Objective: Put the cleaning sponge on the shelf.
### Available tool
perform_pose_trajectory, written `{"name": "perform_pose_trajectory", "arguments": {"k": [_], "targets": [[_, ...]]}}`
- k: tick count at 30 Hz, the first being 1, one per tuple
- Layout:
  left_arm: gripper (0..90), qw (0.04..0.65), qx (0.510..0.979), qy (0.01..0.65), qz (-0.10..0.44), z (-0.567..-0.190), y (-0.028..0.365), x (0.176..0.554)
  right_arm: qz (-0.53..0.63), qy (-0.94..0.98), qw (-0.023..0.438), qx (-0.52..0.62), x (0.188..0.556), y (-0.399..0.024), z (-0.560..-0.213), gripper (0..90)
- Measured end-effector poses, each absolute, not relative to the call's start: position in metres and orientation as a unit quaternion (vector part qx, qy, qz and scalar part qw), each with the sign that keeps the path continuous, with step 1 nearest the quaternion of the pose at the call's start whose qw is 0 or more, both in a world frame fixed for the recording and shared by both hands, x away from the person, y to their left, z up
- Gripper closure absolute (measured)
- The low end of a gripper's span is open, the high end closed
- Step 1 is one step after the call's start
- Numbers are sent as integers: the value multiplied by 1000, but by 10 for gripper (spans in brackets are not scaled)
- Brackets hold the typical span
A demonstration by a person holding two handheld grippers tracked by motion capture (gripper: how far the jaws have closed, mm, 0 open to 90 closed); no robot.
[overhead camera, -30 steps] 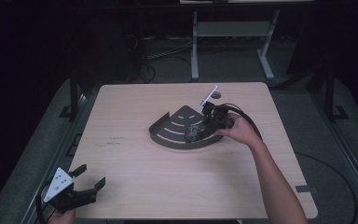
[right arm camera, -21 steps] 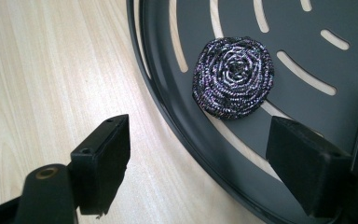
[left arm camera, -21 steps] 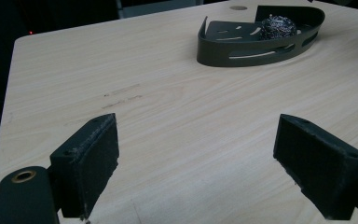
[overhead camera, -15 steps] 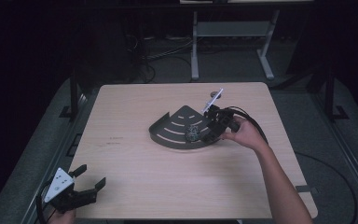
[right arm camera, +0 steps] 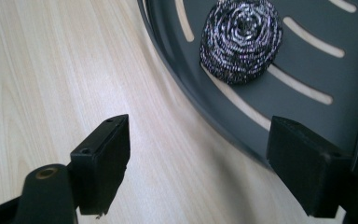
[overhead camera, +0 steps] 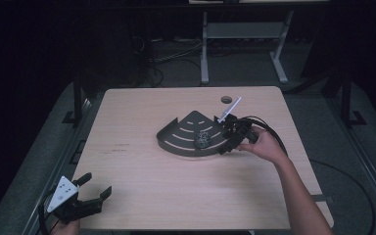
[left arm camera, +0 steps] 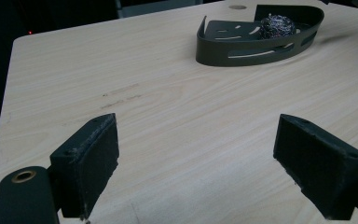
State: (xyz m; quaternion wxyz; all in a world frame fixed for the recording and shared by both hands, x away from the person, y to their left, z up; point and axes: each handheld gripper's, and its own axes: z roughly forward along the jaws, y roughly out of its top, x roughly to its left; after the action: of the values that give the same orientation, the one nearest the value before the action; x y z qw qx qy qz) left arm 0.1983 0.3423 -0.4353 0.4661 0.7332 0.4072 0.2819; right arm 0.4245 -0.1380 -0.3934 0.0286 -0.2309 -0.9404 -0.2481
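Currently the right tool [overhead camera: 226, 142] sits at the right-of-centre area of the high view, at the curved rim of the dark slotted tray [overhead camera: 176, 142], with its jaws spread wide and nothing between them. In the right gripper view the steel scourer [right arm camera: 241, 39] lies in the upper right of the frame, resting on the tray floor, well ahead of both pads; one jaw stands over bare counter [right arm camera: 37, 70] outside the rim, the other over the tray floor inside it. The left tool [overhead camera: 85, 198] hangs at the lower left corner of the high view, jaws likewise wide apart and empty, well away from the tray.

Judged step: pick up the scourer from the tray (the right tool is nearest to it).

Recommended procedure:
1. Lift the outer jaw clear of the rim wall before advancing, so that neither pad catches the tray edge.
2. Centre the scourer between the pads; it should sit midway, not against one side.
3. Lower until the pads bracket the widest part of the ball, just above the tray floor.
4. Close gently. The coiled wire will likely compress, so continue until the grip feels firm.
5. Raise straight up; strands may snag in a slot and drag the tray.
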Motion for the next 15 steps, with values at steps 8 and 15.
{"name": "perform_pose_trajectory", "arguments": {"k": [8, 15], "targets": [[133, 465, 734, 408, 281, -436, 342, 198, -237, -943, 32, -233, 417, -145, -396, 209], [133, 465, 734, 408, 281, -436, 342, 198, -246, -941, 23, -231, 412, -148, -389, 207]]}}
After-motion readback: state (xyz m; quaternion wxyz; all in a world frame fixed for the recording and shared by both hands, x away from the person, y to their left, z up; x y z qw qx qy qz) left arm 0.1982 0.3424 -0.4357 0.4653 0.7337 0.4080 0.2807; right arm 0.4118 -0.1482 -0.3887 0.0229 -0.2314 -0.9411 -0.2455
